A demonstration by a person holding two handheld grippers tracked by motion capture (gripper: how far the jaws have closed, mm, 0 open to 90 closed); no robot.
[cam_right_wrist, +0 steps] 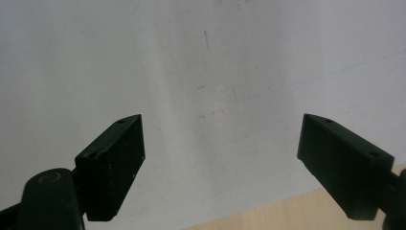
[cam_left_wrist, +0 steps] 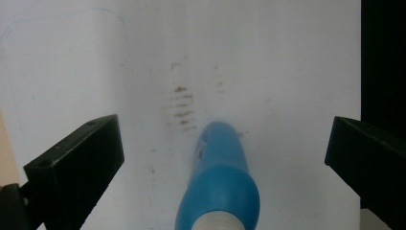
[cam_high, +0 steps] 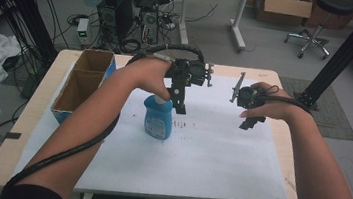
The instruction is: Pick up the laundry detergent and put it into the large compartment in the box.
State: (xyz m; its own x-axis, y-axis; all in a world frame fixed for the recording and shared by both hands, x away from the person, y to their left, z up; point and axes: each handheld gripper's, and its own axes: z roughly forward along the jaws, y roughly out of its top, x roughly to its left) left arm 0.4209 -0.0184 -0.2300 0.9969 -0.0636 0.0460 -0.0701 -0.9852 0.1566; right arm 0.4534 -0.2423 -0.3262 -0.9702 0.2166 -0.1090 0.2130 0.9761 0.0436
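Blue bottle (cam_high: 158, 118) stands under the left claw (cam_high: 179, 107); both claws' jaws spread apart, empty.

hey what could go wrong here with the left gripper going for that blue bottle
1. The blue bottle stands upright and looks narrow for its height; the left gripper hangs over it with its fingers wide apart, and an off-centre descent could tip it.
2. The bottle's rounded shoulders may let it slip or twist when squeezed.
3. The cardboard box stands close on the left, so a sideways swing could bump it.
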